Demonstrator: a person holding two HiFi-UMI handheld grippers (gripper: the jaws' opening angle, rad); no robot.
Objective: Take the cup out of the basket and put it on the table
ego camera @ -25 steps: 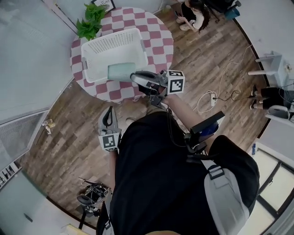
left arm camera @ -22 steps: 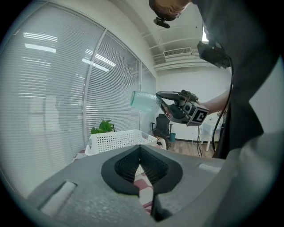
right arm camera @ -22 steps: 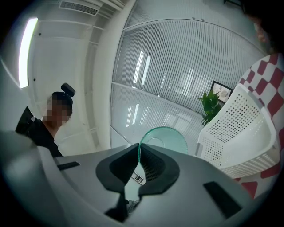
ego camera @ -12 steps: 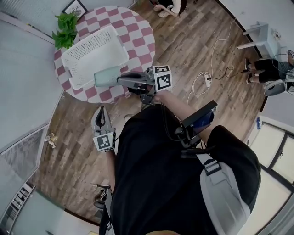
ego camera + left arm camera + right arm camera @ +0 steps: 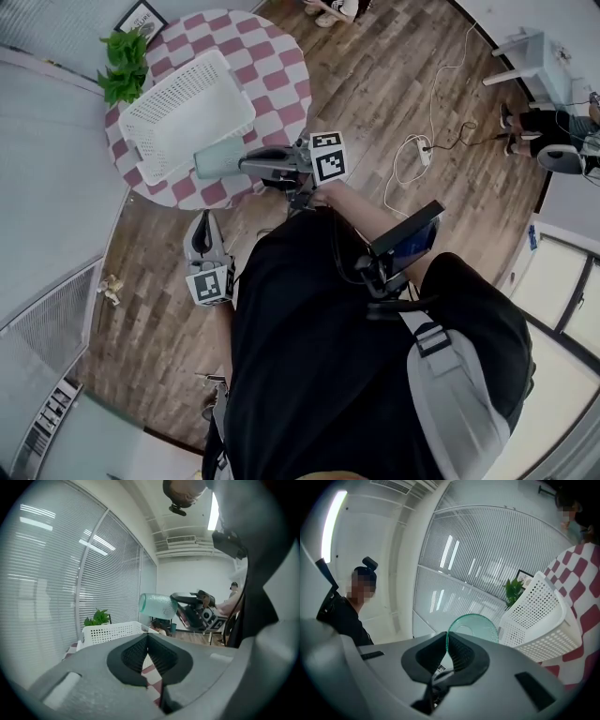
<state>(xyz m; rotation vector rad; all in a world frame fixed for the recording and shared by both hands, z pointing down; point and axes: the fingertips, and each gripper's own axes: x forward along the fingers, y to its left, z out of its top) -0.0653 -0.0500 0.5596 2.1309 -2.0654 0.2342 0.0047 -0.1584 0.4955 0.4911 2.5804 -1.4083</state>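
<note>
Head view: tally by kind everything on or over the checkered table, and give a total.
White perforated basket: 1
Translucent green cup: 1, clamped in the right tool
Potted plant: 1
Picture frame: 1
Total: 4

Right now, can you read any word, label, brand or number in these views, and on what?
No text is readable.
Framed picture beside the plant: print too small and blurred to read.
Marker cubes: square patterns only, no letters or digits.
</note>
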